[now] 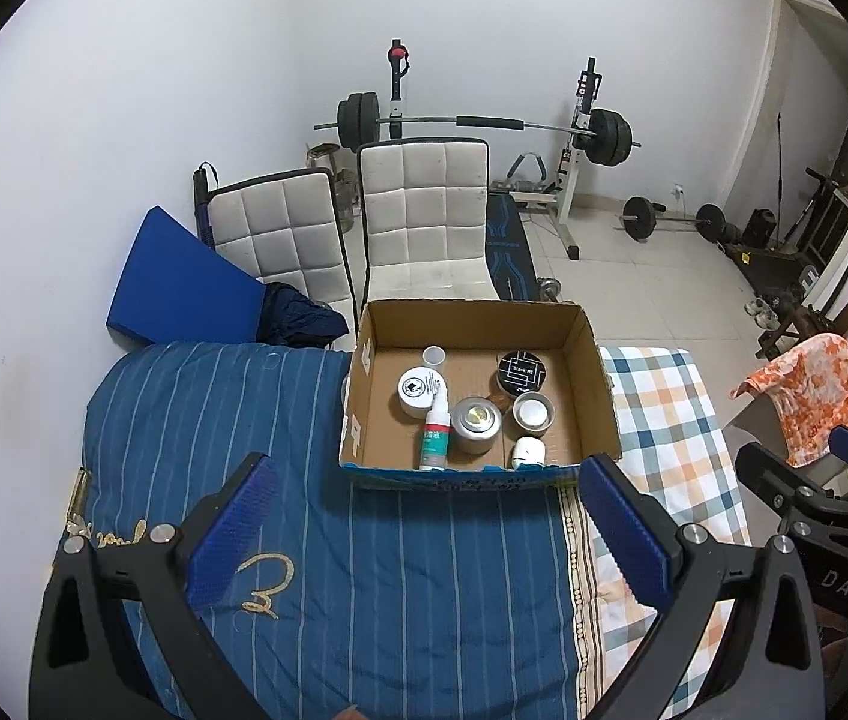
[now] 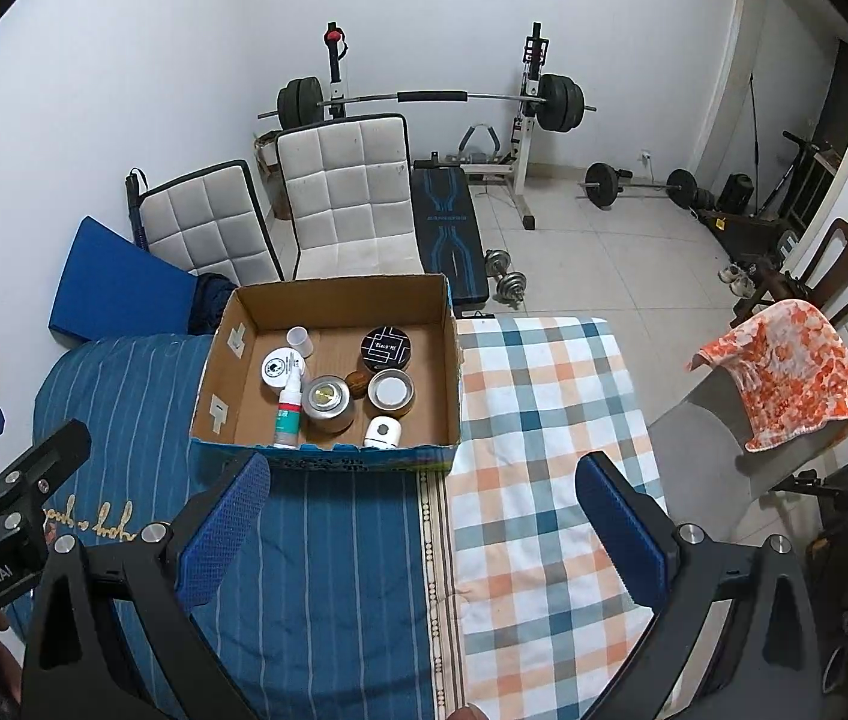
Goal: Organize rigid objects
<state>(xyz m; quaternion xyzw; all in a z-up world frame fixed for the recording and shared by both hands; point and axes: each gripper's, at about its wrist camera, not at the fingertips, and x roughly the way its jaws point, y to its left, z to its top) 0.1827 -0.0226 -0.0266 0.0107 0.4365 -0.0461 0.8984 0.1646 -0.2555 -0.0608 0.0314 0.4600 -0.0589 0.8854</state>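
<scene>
Open brown cardboard box (image 1: 595,396) on bed, holding white spray bottle (image 1: 436,435), silver tin (image 1: 474,423), black round tin (image 1: 518,370), white jars. Left gripper (image 1: 424,546) and right gripper (image 2: 420,531) hover near side, jaws wide apart, empty.

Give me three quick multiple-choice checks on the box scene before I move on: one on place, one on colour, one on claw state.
1. Where does the cardboard box sit?
A. on the floor
B. on the bed, across the blue striped cover and the checked cover
C. on a chair

2. What colour is the lid of the round tin at the box's far right?
A. black
B. red
C. yellow

3. How are the left claw and right claw?
A. both open, empty
B. left shut on a bottle
C. both shut

Answers: 1 B, the box straddles the seam between the two covers. 2 A, the lid is black with white lines. 3 A, nothing lies between either pair of blue pads.
</scene>
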